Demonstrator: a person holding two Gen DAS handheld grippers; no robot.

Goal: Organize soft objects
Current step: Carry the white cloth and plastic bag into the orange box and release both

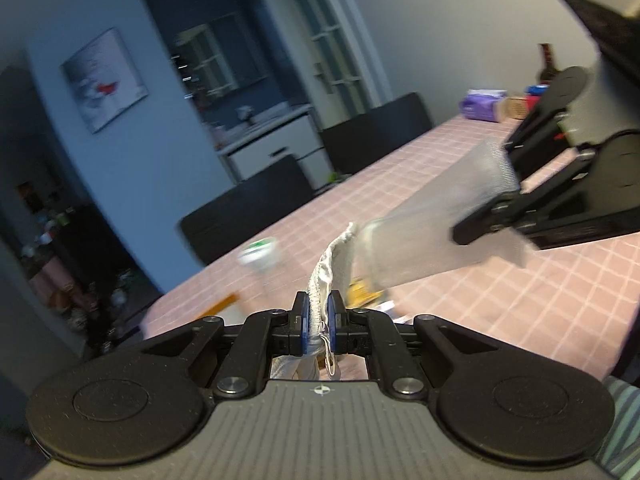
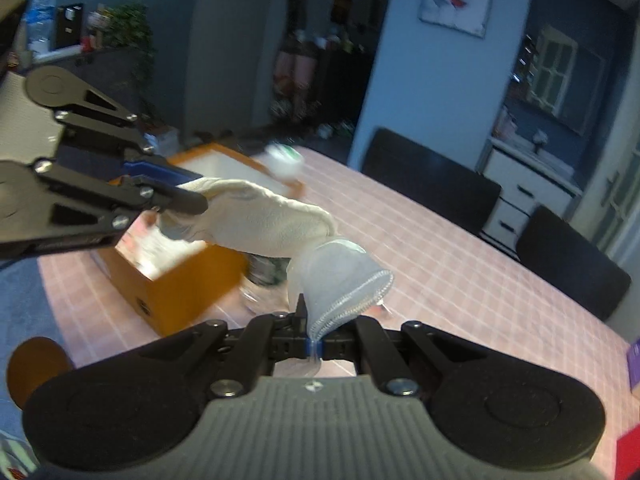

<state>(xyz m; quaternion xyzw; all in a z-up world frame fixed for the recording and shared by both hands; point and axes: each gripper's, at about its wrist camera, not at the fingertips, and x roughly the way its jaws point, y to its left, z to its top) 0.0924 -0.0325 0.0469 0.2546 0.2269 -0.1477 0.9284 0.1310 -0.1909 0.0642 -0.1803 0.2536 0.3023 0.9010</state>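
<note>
- Worktop, pink check cloth, sits below both sets of jaws; nothing they carry touches it.
- Orange box, open top, stands on the worktop under and just beyond the left gripper, well left of the right gripper. Left hand looks nearer to it.
- White cloth, soft, bunched at one end in the left jaws, which are nearly closed on it. From there it runs out toward the right jaws.
- Sheer mesh pouch: its stitched rim is pinched in the right jaws, fully closed on the thin edge. The cloth's far end seems tucked into the pouch; the join is blurred.
- Key relation: cloth and pouch form one span, long axis jaw to jaw, hanging clear in the air.
- Judgement: next move depends on the axis. Closing the gap would push cloth in, widening it would pull it out.
</note>
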